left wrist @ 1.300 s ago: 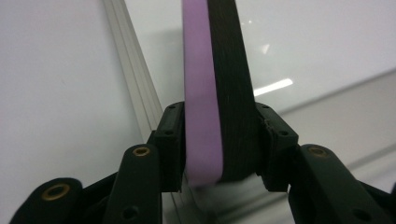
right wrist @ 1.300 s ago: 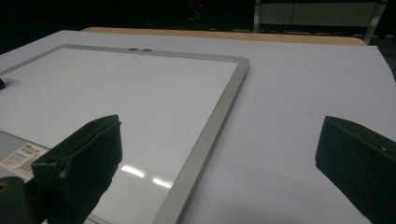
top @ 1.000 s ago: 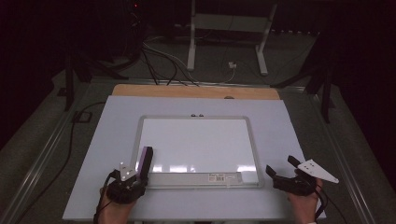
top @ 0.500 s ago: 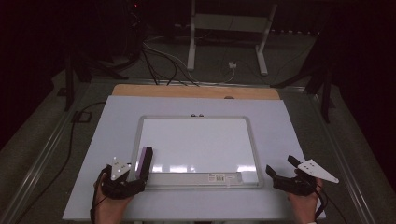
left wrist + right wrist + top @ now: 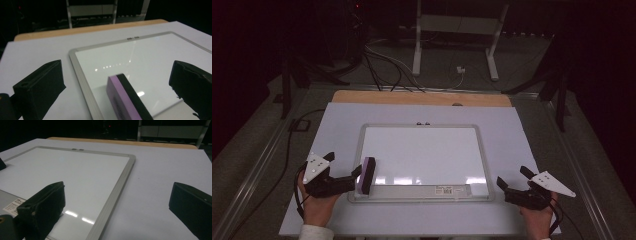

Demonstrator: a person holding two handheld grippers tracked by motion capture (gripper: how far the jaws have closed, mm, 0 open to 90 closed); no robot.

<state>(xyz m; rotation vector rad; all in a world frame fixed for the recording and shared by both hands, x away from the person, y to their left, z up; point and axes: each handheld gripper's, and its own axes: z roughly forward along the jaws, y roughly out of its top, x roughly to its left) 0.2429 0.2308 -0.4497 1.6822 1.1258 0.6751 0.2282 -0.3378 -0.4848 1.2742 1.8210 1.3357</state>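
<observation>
eraser: purple, black (felt) | whiteboard: white, grey frame

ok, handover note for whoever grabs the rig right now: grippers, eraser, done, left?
Left gripper: open, its jaws have just been opening; the eraser stands between them on its edge, pads off it.
Right gripper: open, holds nothing, at the whiteboard's near right corner.
Eraser: on the whiteboard's near left corner, purple side facing left.
Whiteboard: lies flat on the table; its surface looks clean, no marks visible.
Done: eraser set down and let go.
Left: probably just backing the left gripper away without tipping the eraser.
</observation>
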